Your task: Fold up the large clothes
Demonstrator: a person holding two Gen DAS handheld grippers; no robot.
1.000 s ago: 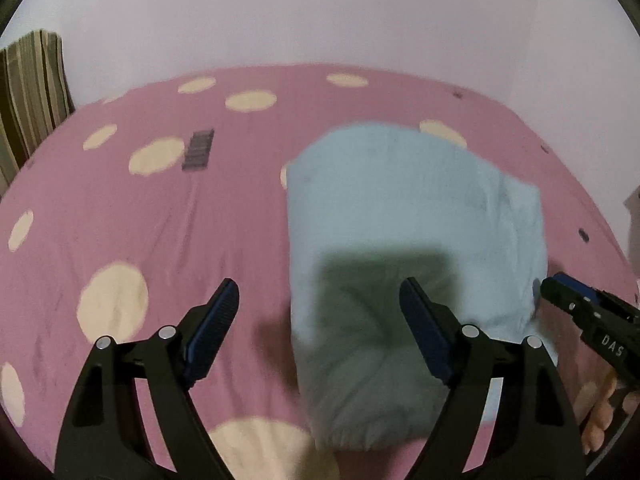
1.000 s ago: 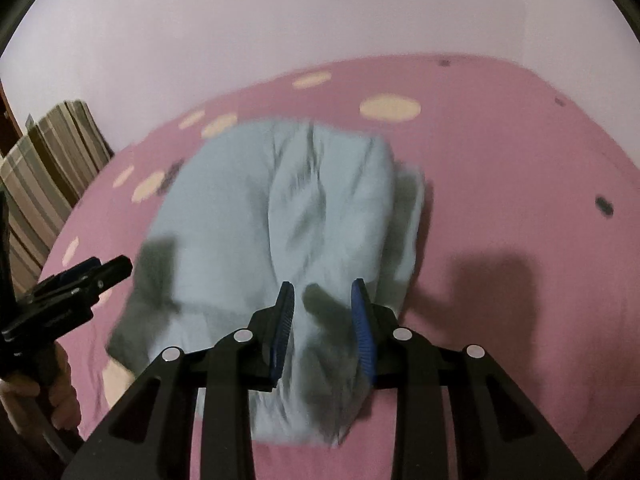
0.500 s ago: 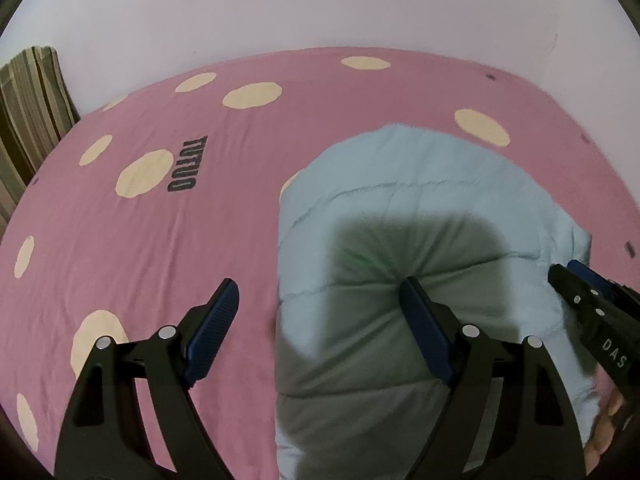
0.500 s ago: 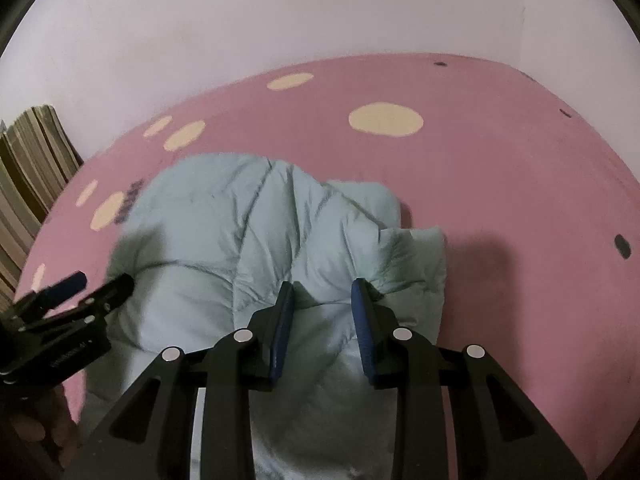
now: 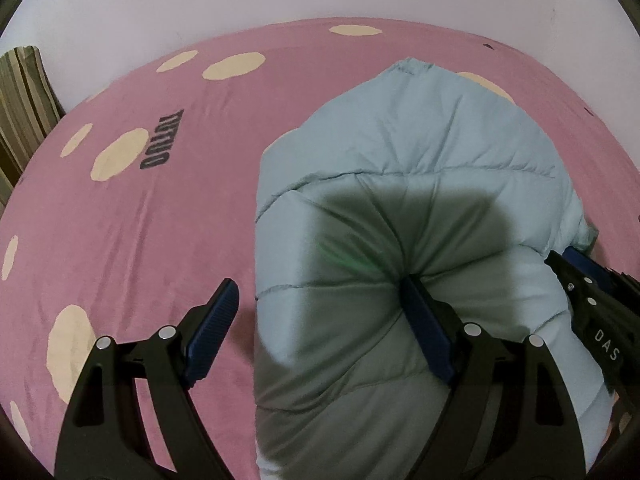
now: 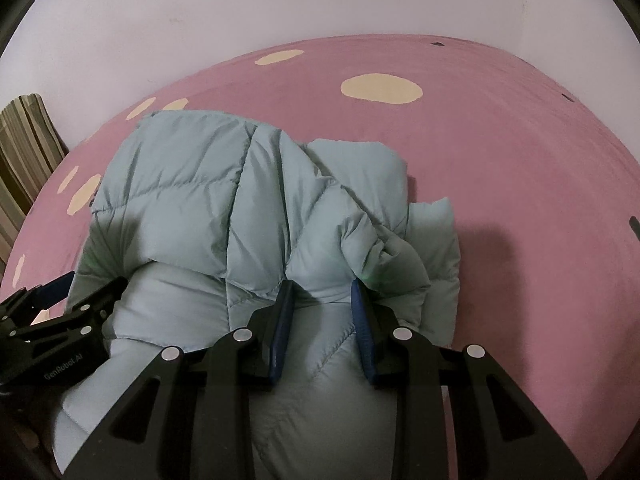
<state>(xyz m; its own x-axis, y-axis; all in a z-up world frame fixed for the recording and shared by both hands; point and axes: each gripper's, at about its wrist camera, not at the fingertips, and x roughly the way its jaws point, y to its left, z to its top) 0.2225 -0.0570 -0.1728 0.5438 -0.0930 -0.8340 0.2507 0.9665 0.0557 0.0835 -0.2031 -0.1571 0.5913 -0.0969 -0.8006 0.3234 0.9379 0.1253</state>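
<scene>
The pale blue puffer jacket [image 6: 256, 216] lies bunched on the pink dotted bed sheet [image 5: 132, 232]. The right gripper [image 6: 322, 312] is clamped on a padded fold at the jacket's near edge. The left gripper [image 5: 320, 312] stands wide apart, one finger pressing the quilting, the other over bare sheet. Open sheet stretches toward the wall [image 6: 280, 0] and beside the striped pillow [image 5: 24, 96].

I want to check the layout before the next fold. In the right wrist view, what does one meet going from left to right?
Striped fabric → left claw → light blue puffer jacket → right claw, closed on a jacket fold → bare pink dotted bedsheet.
</scene>
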